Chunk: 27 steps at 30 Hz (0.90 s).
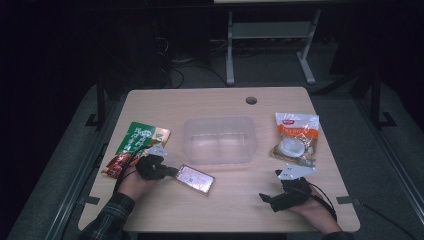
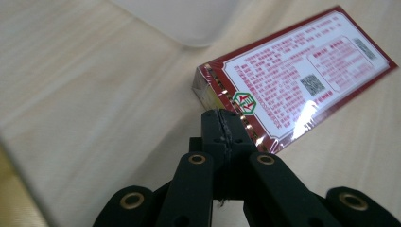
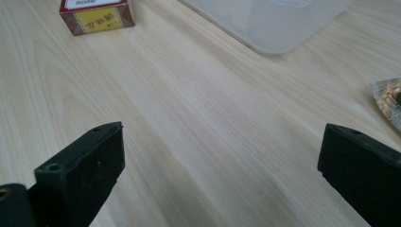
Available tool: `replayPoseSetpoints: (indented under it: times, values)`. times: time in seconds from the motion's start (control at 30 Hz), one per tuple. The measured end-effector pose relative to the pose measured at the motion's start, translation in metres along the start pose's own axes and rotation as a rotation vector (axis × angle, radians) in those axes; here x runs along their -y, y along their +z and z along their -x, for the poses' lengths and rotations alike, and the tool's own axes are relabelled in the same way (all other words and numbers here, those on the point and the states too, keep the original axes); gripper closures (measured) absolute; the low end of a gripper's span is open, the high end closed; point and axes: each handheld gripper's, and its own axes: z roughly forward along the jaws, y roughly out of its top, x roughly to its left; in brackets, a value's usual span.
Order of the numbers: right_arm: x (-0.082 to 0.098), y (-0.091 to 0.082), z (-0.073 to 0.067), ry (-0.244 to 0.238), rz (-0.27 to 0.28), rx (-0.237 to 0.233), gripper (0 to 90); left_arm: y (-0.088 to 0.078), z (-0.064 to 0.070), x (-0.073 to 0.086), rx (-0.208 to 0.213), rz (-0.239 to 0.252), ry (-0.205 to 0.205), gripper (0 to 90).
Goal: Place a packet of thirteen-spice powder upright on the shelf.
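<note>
Touching red box (image 2: 302, 80) edge, left gripper (image 2: 222, 118) closed, empty | right gripper (image 3: 222, 156) wide, empty

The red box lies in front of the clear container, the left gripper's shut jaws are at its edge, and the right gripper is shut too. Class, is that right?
Not quite: the right gripper is open, its jaws wide apart in the right gripper view.
</note>
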Motion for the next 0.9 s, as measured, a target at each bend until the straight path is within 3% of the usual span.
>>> replayPoseSetpoints:
  times: [0.4,0.47,0.9]
  values:
    - [0.000,0.000,0.000,0.003,-0.003,-0.004,1.0,0.008,0.025,-0.004,0.092,-0.025,0.053,89.9]
    - [0.000,0.000,0.000,0.002,-0.005,-0.008,1.0,0.012,0.030,-0.007,0.118,-0.030,0.085,89.9]
    - [-0.001,0.002,-0.001,-0.009,-0.020,-0.031,0.9,0.030,0.055,-0.019,0.168,-0.027,0.158,89.9]
